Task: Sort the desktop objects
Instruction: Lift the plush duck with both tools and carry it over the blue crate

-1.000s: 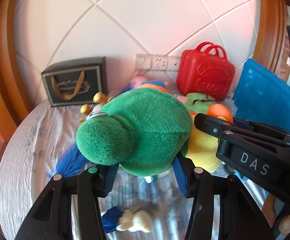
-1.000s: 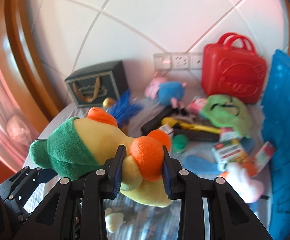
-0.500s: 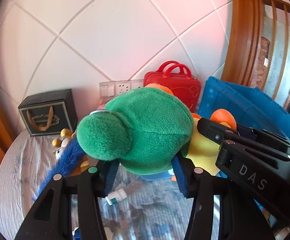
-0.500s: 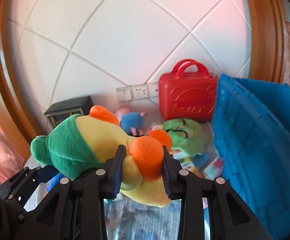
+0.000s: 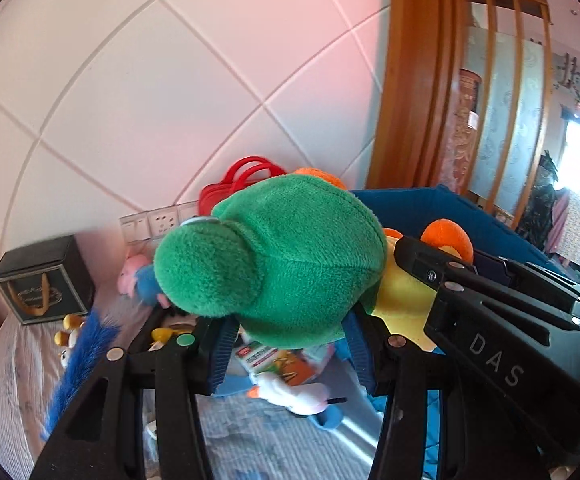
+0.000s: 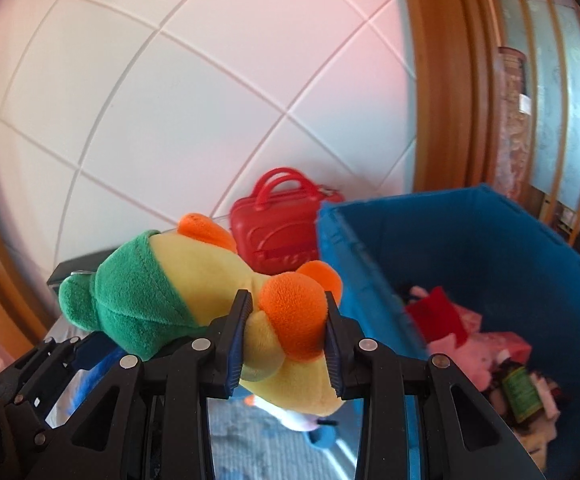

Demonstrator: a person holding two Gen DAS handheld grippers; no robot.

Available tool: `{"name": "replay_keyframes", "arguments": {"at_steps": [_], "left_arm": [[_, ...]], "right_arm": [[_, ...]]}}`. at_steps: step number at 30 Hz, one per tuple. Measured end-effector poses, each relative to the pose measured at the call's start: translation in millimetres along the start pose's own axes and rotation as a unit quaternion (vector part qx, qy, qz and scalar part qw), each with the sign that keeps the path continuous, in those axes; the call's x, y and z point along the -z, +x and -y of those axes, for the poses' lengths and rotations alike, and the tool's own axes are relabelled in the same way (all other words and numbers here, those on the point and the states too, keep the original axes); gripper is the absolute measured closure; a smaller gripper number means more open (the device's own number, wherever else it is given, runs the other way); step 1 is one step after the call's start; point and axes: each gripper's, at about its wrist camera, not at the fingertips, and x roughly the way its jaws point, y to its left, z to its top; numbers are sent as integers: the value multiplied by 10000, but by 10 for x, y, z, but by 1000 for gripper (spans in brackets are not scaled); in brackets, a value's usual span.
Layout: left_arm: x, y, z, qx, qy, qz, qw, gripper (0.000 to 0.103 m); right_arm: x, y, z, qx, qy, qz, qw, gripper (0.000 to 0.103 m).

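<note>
A plush duck (image 5: 290,256) with a yellow body, orange feet and a green cap hangs in the air, held from two sides. My left gripper (image 5: 285,344) is shut on its green cap end. My right gripper (image 6: 285,340) is shut on the plush duck (image 6: 209,276) at an orange foot and the yellow body. In the left wrist view the right gripper's black body (image 5: 502,320) crosses in from the right. A blue bin (image 6: 470,248) stands open just right of the duck, with several soft items inside.
A red toy case (image 6: 281,220) stands against the tiled wall beside the bin. A black gift box (image 5: 41,280), a pink and blue plush (image 5: 137,280), a blue furry item (image 5: 77,360) and small packets (image 5: 269,360) lie on the cloth-covered table below.
Both grippers have risen with the duck and swung right. The table clutter has dropped low in view and the blue bin's open inside has come into the right wrist view.
</note>
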Motion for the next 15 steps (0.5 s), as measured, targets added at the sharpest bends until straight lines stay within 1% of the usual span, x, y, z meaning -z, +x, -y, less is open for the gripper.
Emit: {"name": "replay_keyframes", "arguments": {"at_steps": [7,15], "left_arm": [[-235,-82,671,445,301,97,9985,54],[-332,-89,1439,878,612,2,9943,54]], "right_arm": [[-186,-390,539,474,251,256,9982,70],[-259,-745,1217,1038,563,370,9923,70]]}}
